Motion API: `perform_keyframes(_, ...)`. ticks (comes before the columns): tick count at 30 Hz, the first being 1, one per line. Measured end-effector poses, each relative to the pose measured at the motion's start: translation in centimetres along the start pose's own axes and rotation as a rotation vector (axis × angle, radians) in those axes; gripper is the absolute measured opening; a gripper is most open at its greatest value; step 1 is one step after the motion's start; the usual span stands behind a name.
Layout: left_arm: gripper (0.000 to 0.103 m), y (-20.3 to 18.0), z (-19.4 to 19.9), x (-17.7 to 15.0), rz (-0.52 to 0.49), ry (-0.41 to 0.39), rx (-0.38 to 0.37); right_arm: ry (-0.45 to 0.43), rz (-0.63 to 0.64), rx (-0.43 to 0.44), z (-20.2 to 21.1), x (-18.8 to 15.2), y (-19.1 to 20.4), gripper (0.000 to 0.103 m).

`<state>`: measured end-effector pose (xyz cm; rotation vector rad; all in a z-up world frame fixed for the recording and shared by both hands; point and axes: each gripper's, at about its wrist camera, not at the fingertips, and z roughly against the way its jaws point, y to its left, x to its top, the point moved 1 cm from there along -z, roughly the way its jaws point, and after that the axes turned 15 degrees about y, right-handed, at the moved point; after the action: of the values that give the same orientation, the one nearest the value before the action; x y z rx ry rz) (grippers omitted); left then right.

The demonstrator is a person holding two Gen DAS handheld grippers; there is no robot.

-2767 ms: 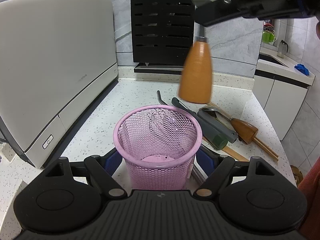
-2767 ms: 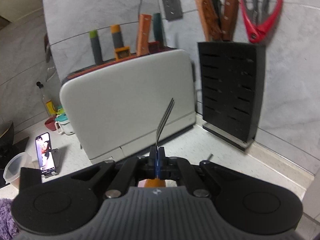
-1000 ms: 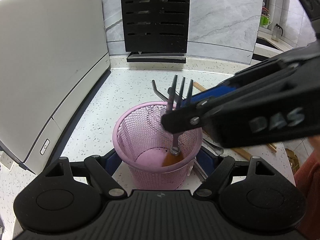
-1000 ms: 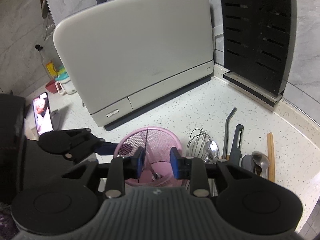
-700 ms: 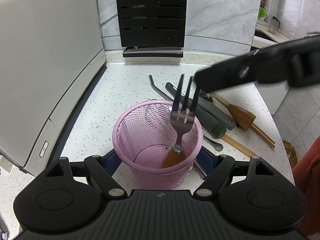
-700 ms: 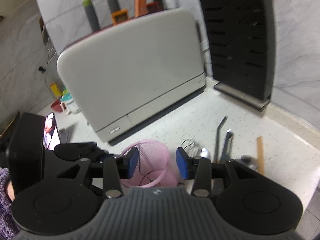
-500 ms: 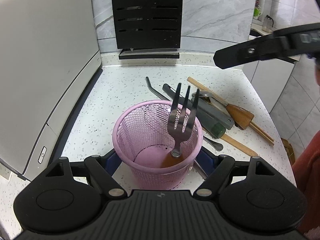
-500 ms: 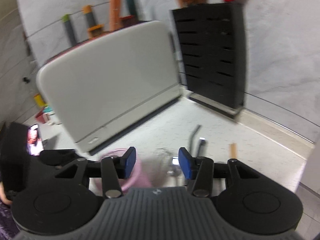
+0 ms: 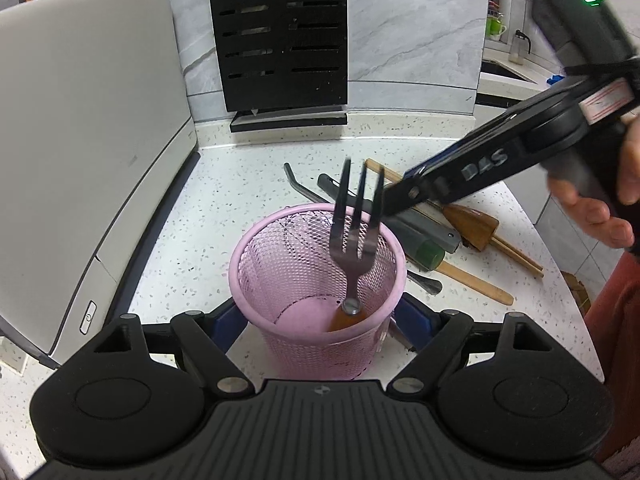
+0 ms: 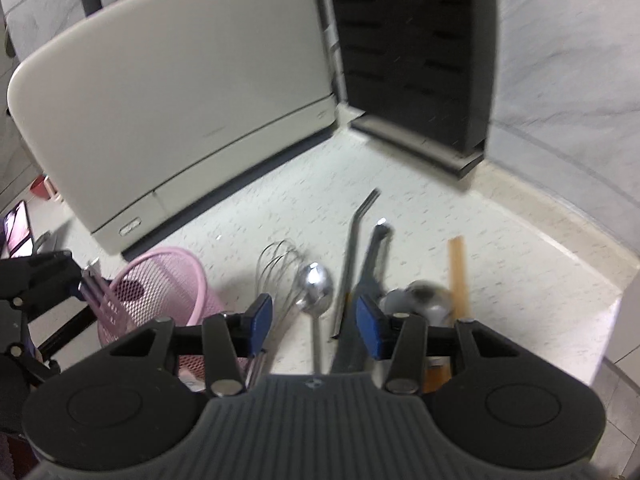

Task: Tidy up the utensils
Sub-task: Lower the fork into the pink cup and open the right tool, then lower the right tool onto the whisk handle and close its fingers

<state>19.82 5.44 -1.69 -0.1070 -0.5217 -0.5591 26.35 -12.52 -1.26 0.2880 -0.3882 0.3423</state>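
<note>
Fork point(image 9: 354, 236) now stands in the pink mesh basket point(image 9: 280, 332), tines up, released. Right hand-held gripper point(image 10: 316, 322), jaws apart & empty, has swung over the whisk point(image 10: 278, 264), spoon point(image 10: 316, 286), probably tongs on the worktop point(image 10: 248, 216). Left hand-held gripper point(image 9: 318, 318) is opening, basket between its jaws.

Kitchen corner: a white appliance point(image 9: 80, 128) and a black slotted knife block point(image 9: 280, 36) on a speckled counter point(image 9: 240, 184).
The appliance stands ahead and left of the fingers, its button point(image 9: 88, 317) low on the near corner; the block stands straight ahead against the marble wall point(image 9: 412, 24), just beside the appliance. Far right, a green mug point(image 9: 495, 29) and a bottle point(image 9: 518, 47) sit by a sink. In the right wrist view a lit phone point(image 10: 18, 229) shows at far left.
</note>
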Motion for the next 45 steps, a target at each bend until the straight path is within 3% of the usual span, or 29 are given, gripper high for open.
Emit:
perform_keyframes(4,0.096,0.5,0.5,-0.3,0.033,-0.031,-0.022,0.064,-0.007,0.068,-1.7,0.5,0.5,0.045)
perform_keyframes(9,0.097,0.7,0.8,-0.6,0.065,-0.055,-0.018,0.116,-0.066,0.113,-3.3,1.2,0.7,0.033)
perform_keyframes(16,0.092,0.7,0.7,-0.8,0.083,-0.074,-0.021,0.139,-0.154,0.182,-4.1,1.9,-0.4,0.033)
perform_keyframes(25,0.084,1.8,0.8,-1.1,0.121,-0.057,0.013,0.164,-0.165,0.186,-5.5,2.9,0.1,0.032)
perform_keyframes(38,0.084,2.2,0.9,-1.2,0.130,-0.055,0.010,0.216,-0.185,0.158,-7.7,3.2,0.3,0.029)
perform_keyframes(45,0.084,2.0,0.8,-1.2,0.129,-0.059,0.014,0.202,-0.167,0.139,-7.9,3.1,0.5,0.024)
